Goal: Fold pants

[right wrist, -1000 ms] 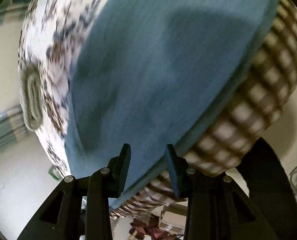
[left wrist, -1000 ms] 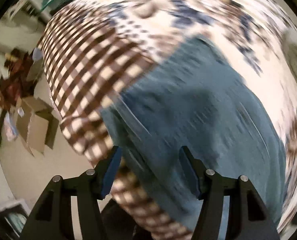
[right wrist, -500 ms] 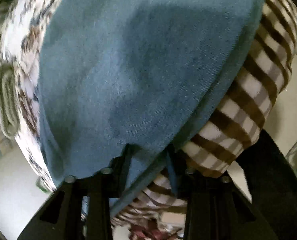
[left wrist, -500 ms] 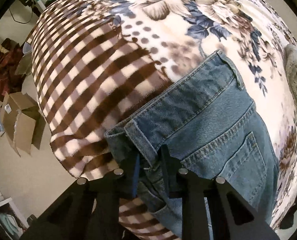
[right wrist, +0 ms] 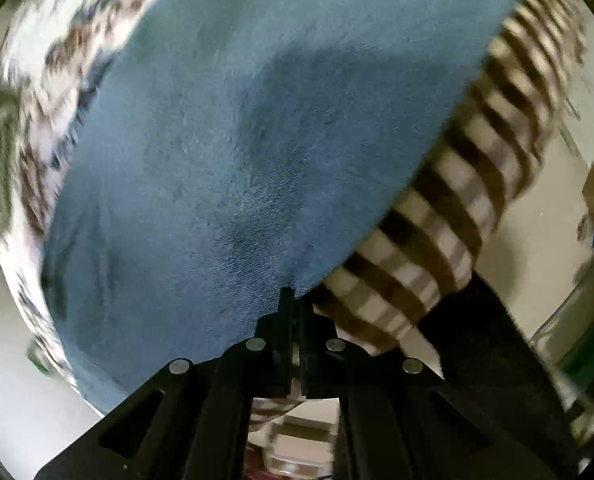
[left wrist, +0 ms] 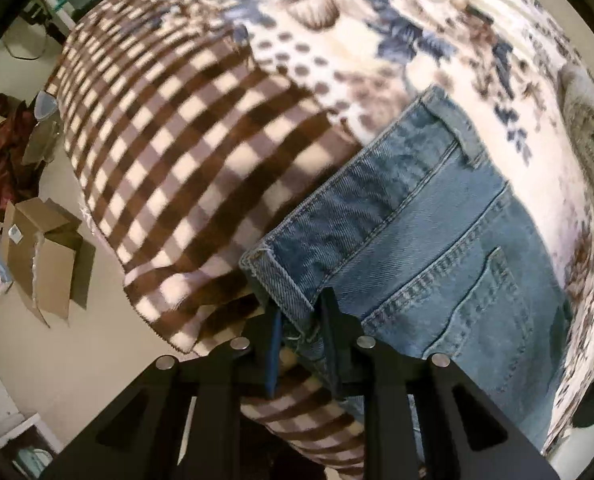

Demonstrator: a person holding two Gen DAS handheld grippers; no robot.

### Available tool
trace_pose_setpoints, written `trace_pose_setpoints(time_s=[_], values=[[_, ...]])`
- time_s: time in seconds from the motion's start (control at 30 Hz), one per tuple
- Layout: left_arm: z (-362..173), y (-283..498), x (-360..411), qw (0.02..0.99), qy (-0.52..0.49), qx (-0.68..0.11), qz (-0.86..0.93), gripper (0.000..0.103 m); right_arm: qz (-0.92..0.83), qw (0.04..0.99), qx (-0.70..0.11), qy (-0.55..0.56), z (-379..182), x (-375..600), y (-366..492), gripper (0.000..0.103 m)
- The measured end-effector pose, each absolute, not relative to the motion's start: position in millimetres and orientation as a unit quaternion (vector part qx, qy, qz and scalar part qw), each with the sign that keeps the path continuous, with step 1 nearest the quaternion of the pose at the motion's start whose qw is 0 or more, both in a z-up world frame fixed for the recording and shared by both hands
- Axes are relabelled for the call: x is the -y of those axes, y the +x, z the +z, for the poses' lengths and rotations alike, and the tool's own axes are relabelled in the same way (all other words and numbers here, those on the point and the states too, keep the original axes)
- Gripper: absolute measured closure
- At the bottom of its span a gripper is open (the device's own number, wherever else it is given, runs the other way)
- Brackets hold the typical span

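Jeans (left wrist: 437, 240) lie flat on the blanket-covered bed (left wrist: 201, 152). Left tool (left wrist: 300, 320) is pinched tight on the waistband corner; right tool (right wrist: 295, 312) is clamped on the denim edge (right wrist: 257, 160). Best to lift both corners evenly, keeping the fabric taut, and fold across without dragging the blanket.

Left claw (left wrist: 299, 320): matte black plastic frame with triangular cutouts, four round silver screws across the knuckles, and blue pads lining the inner faces of its fingers. Right claw (right wrist: 293, 304): the same black frame and four silver screws.
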State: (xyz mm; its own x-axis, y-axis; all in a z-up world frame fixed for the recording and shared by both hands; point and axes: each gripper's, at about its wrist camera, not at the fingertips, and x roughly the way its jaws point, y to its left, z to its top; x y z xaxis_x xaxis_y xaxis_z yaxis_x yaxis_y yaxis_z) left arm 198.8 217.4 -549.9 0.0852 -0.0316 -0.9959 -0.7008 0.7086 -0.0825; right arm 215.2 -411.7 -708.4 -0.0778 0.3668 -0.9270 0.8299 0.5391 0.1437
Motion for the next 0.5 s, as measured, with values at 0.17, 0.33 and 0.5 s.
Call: trace_pose_setpoints(time_s=[0.17, 0.33, 0.5], values=[[-507, 213, -195, 0.701, -0.239, -0.627, 0.240, 0.082, -0.156, 0.508, -0.752, 0.389, -679, 405, 243, 0.066], [-472, 229, -147, 0.746, -0.135, -0.616, 0.215, 0.036, -0.022, 0.560, -0.766, 0.315, -629, 351, 312, 0.051], [-485, 285, -91, 0.765, -0.090, -0.613, 0.176, 0.019, 0.133, 0.660, -0.728, 0.128, -621, 245, 426, 0.044]])
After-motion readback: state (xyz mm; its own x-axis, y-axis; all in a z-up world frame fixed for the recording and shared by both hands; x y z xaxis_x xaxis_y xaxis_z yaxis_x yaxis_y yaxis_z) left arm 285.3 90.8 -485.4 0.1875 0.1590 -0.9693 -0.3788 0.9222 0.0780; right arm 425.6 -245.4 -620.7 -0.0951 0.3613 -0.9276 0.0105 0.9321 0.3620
